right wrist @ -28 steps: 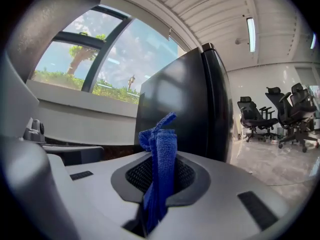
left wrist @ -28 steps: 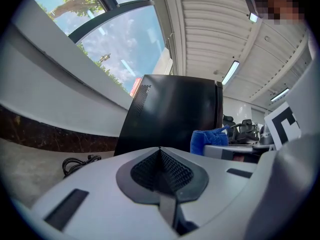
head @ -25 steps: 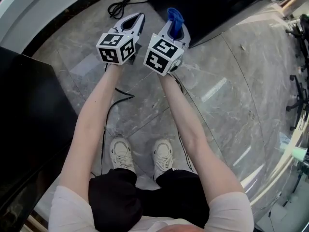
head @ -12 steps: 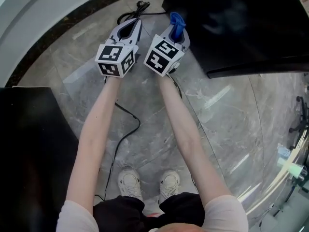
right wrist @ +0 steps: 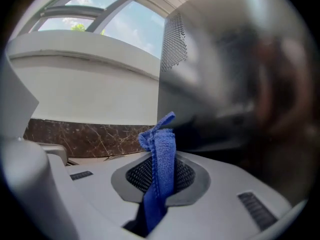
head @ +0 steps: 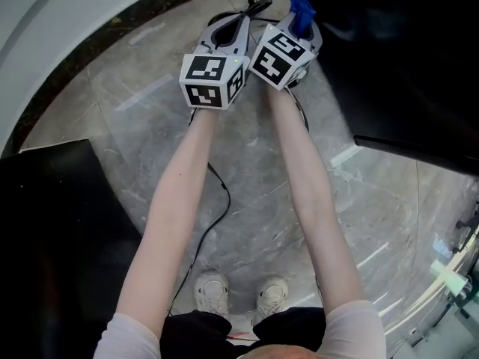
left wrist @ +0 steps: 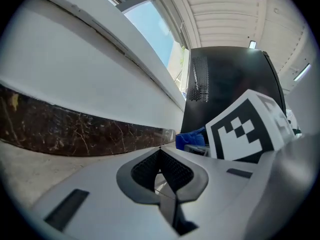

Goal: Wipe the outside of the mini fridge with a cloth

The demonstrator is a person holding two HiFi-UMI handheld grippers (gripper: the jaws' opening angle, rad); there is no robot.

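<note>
A person is standing on a grey marble floor (head: 150,118), reaching both hand-held grippers toward a black mini fridge (head: 397,58). The right gripper (head: 303,19) is pinching a blue cloth (head: 301,7) between its jaws (the fabric is sticking up past the tips). It is at the fridge's near left corner, close to the dark side, though contact cannot be made out. The left gripper (head: 241,25) is hovering just beside it, farther from the fridge, with its jaws pressed together on nothing. A black power cord (head: 218,193) is lying on the floor to the fridge's left, beneath the person's arms.
</note>
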